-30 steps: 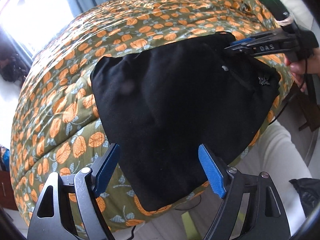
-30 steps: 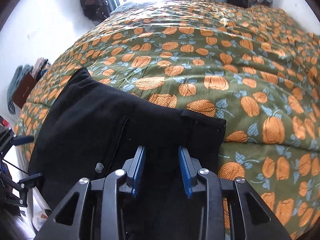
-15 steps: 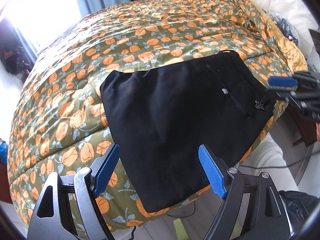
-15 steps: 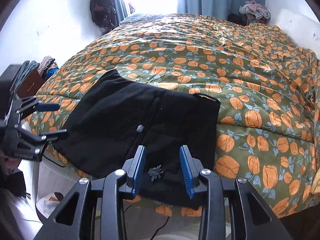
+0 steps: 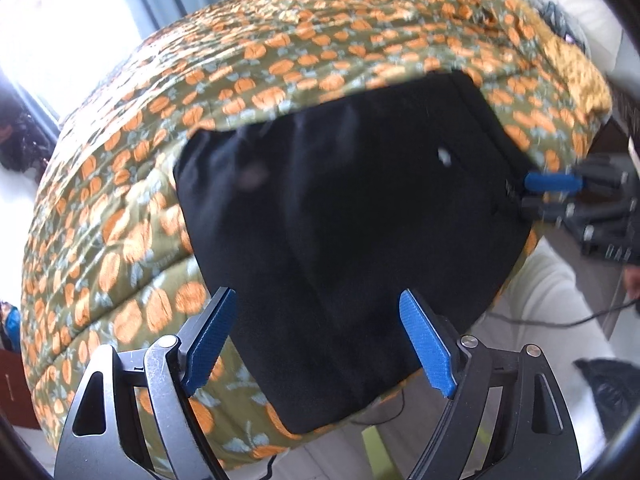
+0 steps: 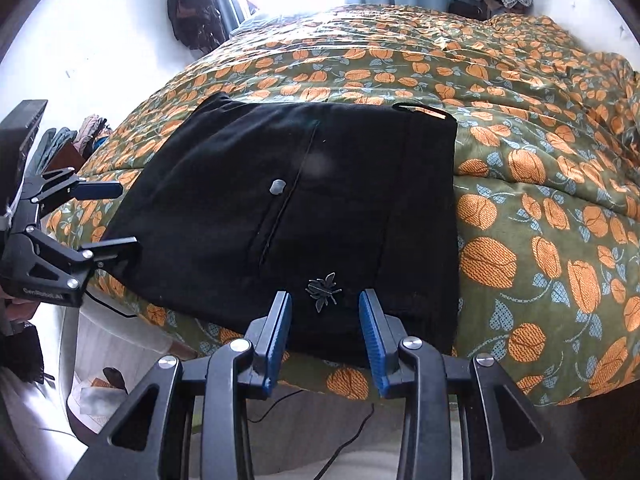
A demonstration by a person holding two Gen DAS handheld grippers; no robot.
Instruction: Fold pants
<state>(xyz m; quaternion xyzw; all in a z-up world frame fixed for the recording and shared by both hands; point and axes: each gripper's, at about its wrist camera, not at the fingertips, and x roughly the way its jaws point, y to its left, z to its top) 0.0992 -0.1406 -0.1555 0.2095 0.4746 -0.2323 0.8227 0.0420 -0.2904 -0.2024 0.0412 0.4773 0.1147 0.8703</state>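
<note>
black folded pants [image 6: 304, 208] blur in the left view; left tool [image 5: 316, 344] wide, right tool [image 6: 325, 324] narrow, both empty.

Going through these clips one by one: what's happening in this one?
A person holding a gripper in each hand is folding black pants on a bed with a pumpkin-print quilt. The pants lie folded into a compact rectangle near the bed's edge. The left gripper hovers wide open above one end; the right gripper sits partly open by the other end, near a small insect-shaped emblem. Neither holds the fabric.
</note>
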